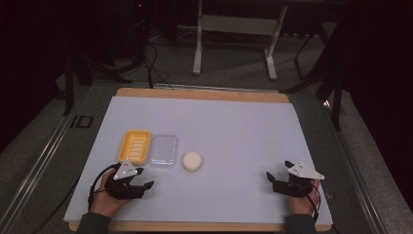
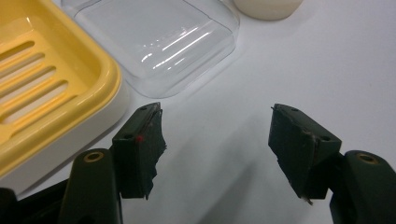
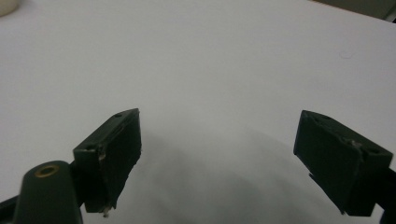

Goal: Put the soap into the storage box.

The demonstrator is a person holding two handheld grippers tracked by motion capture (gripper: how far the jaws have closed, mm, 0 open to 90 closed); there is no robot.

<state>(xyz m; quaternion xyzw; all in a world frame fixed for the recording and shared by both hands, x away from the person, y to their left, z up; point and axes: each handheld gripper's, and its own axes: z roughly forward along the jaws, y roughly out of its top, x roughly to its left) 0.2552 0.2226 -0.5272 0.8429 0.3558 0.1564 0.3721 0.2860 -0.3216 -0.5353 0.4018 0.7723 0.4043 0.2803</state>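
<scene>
The soap [image 1: 192, 161] sat bare on the white sheet [image 1: 234, 131], just right of the clear lid [image 1: 162, 151], which lay flat beside the yellow dish [image 1: 134, 145] — three pieces in a row, near the table's front left. That layout read as a staged start: dish open, lid off and parked between, soap loose and within reach, so the likely job was soap into dish, then lid on. A judgement only.

The left gripper [image 1: 141, 184] rested low on the sheet just in front of the dish and lid, touching neither. In the left gripper view its jaws stood spread wide with only white sheet between them; the dish [image 2: 51, 88] corner sat just beyond the left jaw, the lid [image 2: 159, 42] ahead, and the soap [image 2: 267, 8] edge at the top of frame. It held nothing.

The right gripper [image 1: 272, 181] sat well apart from all three, at the front right of the table. Its jaws also gaped wide over bare sheet [image 3: 210, 70] — empty, nothing touched. A sliver of soap [image 3: 7, 7] showed in the far top-left corner of the right gripper view.
</scene>
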